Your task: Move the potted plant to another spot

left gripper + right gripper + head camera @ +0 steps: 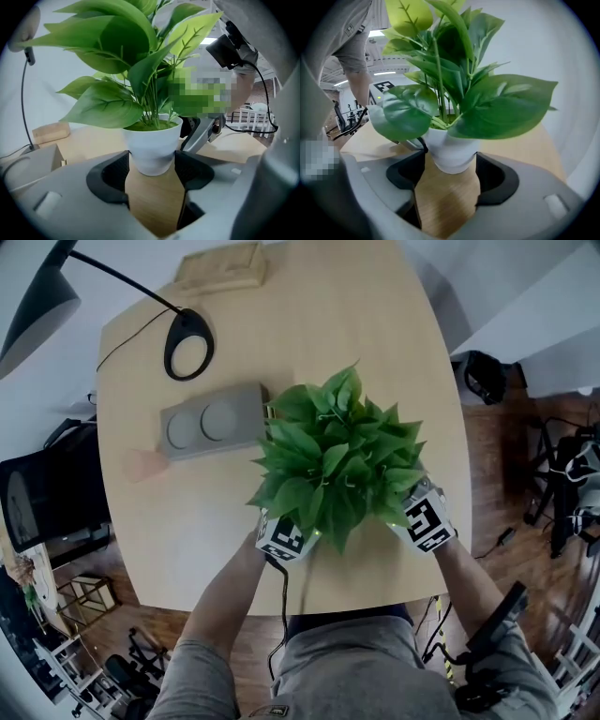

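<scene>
The potted plant [337,460] stands on the light wooden table [375,334], near its front edge. Its broad green leaves hide the pot in the head view. The white pot [152,150] stands upright on the tabletop, right at the tips of my left gripper [152,171], whose jaws are spread wide on either side of it. From the opposite side my right gripper [449,173] is open too, with the same pot [452,150] at its tips. In the head view the left gripper [292,526] and right gripper [412,512] flank the plant, partly under leaves.
A grey box with two round dials [214,420] lies left of the plant. Behind it are a black lamp base [187,343] with its cord, and a wooden block [220,268] at the far edge. A black chair [47,493] stands left of the table.
</scene>
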